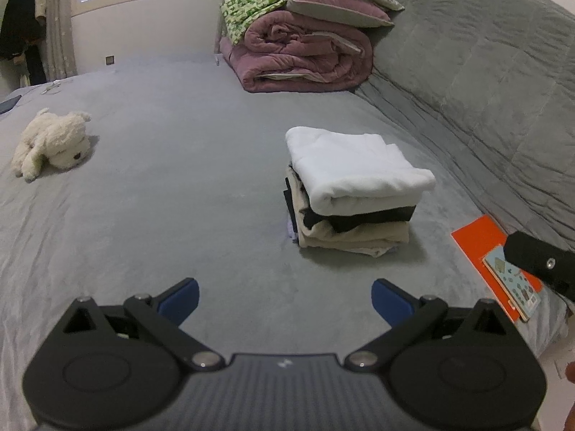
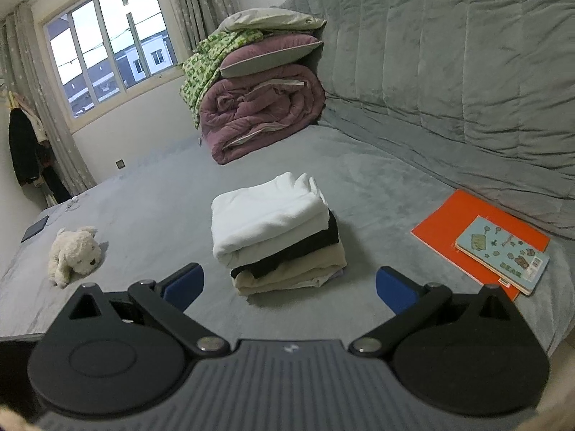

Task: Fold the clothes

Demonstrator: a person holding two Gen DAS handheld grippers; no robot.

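Note:
A stack of folded clothes (image 1: pixel 354 188) sits on the grey bed (image 1: pixel 172 186), with a white garment on top, black and beige ones below. It also shows in the right wrist view (image 2: pixel 276 231). My left gripper (image 1: pixel 285 301) is open and empty, held above the bed in front and to the left of the stack. My right gripper (image 2: pixel 289 287) is open and empty, just in front of the stack. A part of the right gripper (image 1: pixel 542 260) shows at the right edge of the left wrist view.
A white plush dog (image 1: pixel 52 143) lies on the bed's left side. Rolled purple quilt with pillows and a green blanket (image 1: pixel 302 46) stands at the far end. An orange folder with a small book (image 2: pixel 499 242) lies right of the stack, near the grey padded headboard (image 2: pixel 467 72).

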